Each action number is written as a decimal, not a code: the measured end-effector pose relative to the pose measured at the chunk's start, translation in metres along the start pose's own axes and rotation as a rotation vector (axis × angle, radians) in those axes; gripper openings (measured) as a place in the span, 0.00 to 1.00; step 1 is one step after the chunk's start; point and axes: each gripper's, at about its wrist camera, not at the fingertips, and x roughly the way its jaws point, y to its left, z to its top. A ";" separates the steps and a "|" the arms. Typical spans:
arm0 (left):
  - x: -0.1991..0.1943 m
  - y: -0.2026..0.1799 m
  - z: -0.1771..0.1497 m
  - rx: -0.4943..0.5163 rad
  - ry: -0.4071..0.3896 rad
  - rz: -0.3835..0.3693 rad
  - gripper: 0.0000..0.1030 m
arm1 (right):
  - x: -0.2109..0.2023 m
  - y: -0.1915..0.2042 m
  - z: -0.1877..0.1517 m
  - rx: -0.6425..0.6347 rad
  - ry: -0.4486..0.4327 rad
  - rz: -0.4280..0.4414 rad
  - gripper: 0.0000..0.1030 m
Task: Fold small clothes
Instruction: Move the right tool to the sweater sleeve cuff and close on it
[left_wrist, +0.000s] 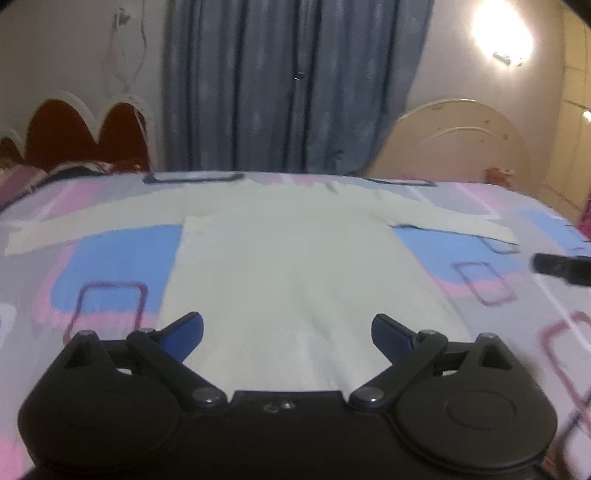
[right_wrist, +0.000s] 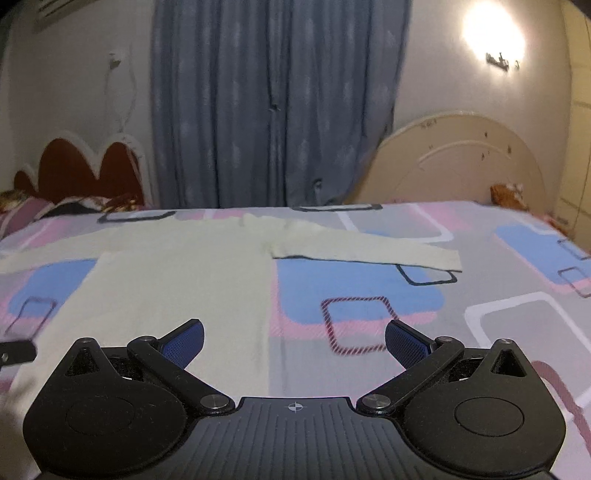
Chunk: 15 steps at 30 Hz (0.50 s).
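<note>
Pale top (left_wrist: 295, 258) lies flat on bed (left_wrist: 110, 266), sleeves spread for folding; left gripper (left_wrist: 287, 328) and right gripper (right_wrist: 294, 338) hover, jaws spread, empty

I can read no words, brands or numbers on anything here, from either of my wrist cameras.

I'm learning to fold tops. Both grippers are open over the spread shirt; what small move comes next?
Probably move the right gripper out to the right sleeve and pinch its cuff, since the shirt lies flat with both sleeves spread and nothing is folded yet.
</note>
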 end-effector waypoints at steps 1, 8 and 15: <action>0.014 0.001 0.006 -0.004 0.006 -0.002 0.94 | 0.013 -0.008 0.005 0.009 -0.003 -0.016 1.00; 0.102 0.006 0.038 0.001 0.037 0.067 0.74 | 0.109 -0.078 0.035 0.107 -0.010 -0.094 0.99; 0.160 0.013 0.054 -0.021 0.081 0.123 0.79 | 0.209 -0.166 0.050 0.277 0.027 -0.167 0.51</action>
